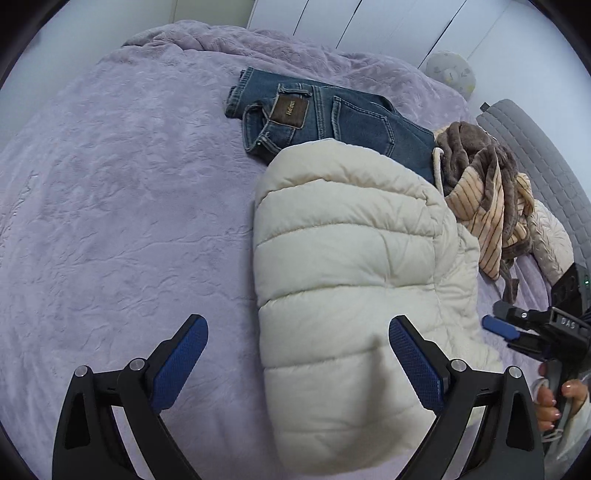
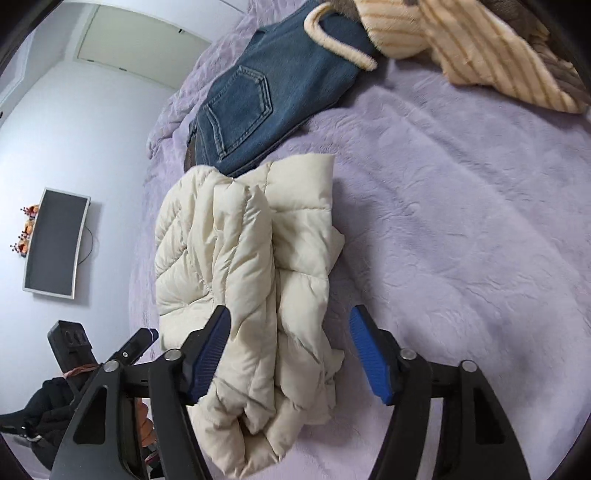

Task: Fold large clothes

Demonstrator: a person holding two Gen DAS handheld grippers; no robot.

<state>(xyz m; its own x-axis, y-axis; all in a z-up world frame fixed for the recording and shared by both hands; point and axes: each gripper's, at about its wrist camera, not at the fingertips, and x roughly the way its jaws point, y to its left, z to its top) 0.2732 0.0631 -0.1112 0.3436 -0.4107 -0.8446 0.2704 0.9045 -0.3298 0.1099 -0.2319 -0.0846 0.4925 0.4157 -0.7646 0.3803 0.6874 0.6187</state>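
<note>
both grippers, left gripper [image 1: 298, 363] and right gripper [image 2: 290, 352], jaws spread, pinching nothing; folded cream puffer jacket [image 1: 351, 277] between (jeans [image 1: 332, 114] at 12 o'clock) on lilac bed [image 1: 129, 221].

lilac bed [image 1: 110, 206] carries cream puffer jacket [image 1: 347, 266], jeans [image 1: 332, 114], striped garment [image 1: 484, 218].

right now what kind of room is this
Most likely a bedroom. Clothes lie on a wide bed under a lilac plush bedspread: a folded cream puffer jacket and blue jeans. A flat screen hangs on the wall, and white panelled doors stand behind the bed.
</note>
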